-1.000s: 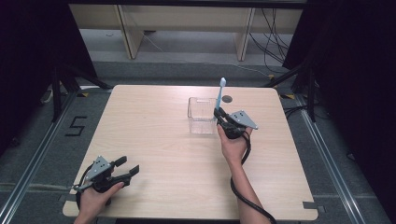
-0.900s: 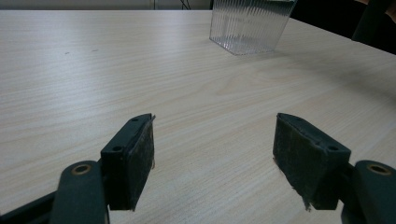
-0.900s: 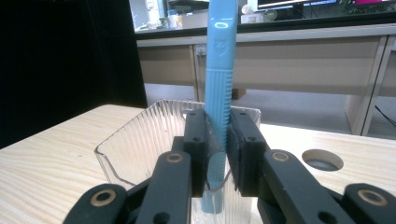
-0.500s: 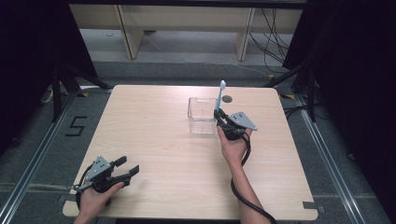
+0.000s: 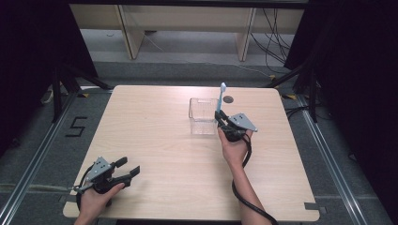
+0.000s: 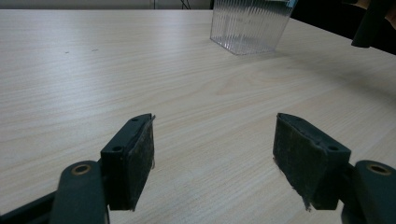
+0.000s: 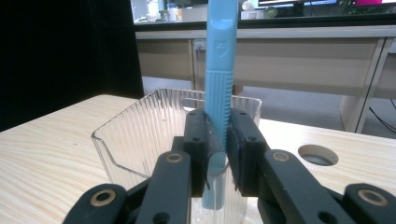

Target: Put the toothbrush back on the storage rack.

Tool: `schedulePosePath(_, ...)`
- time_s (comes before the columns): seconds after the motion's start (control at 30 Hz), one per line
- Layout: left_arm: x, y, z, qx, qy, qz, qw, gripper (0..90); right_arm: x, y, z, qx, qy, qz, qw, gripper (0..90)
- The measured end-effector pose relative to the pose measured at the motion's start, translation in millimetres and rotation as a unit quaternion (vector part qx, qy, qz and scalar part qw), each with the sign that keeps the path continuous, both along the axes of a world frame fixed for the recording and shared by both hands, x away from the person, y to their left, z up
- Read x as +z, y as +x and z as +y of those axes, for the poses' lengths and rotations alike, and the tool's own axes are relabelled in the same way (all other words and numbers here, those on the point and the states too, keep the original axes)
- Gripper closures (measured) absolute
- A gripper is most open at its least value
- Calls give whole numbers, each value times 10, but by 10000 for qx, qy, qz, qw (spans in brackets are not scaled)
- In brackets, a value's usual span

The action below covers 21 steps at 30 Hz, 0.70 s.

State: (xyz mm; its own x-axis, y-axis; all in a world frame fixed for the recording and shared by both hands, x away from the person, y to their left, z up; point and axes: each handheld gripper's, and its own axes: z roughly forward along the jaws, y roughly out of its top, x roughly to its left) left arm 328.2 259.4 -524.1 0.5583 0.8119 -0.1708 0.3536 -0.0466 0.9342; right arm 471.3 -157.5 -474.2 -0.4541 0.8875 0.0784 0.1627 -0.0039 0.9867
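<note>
A light blue toothbrush (image 7: 218,88) stood upright, clamped by its ribbed handle between the jaws of the right gripper (image 7: 217,140). In the high view its head rose above the gripper, toward the far side of the table, and the handle sat just at the right edge of a clear ribbed plastic container (image 5: 203,115). In the right gripper view the lower end of the handle reached down in front of the container's near wall; whether it was inside the container or just outside it could not be told. The container was open-topped and squarish and stood on the pale wooden table (image 5: 155,140), a little past the middle. Just beyond it to the right lay a round cable hole (image 5: 228,99) in the tabletop. The right hand (image 5: 233,149) held its gripper close behind the container, a black cable trailing back along the forearm.

Well apart, at the near left corner of the table, the left hand (image 5: 96,199) held the left gripper (image 6: 212,161) low over bare wood. Its jaws stood wide apart with nothing between them, and its pads (image 6: 140,161) looked frayed at the edges. From its view the container showed far ahead.
</note>
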Motion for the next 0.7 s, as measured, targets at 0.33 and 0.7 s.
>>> schedulePosePath(0.33,7,-6,2,25,58,44,10000,288,-24,3,1,26,-6,-38,10000,786)
schedulePosePath(0.7,8,-6,2,23,63,50,10000,287,-56,-9,-21,43,-181,-31,9998,776)
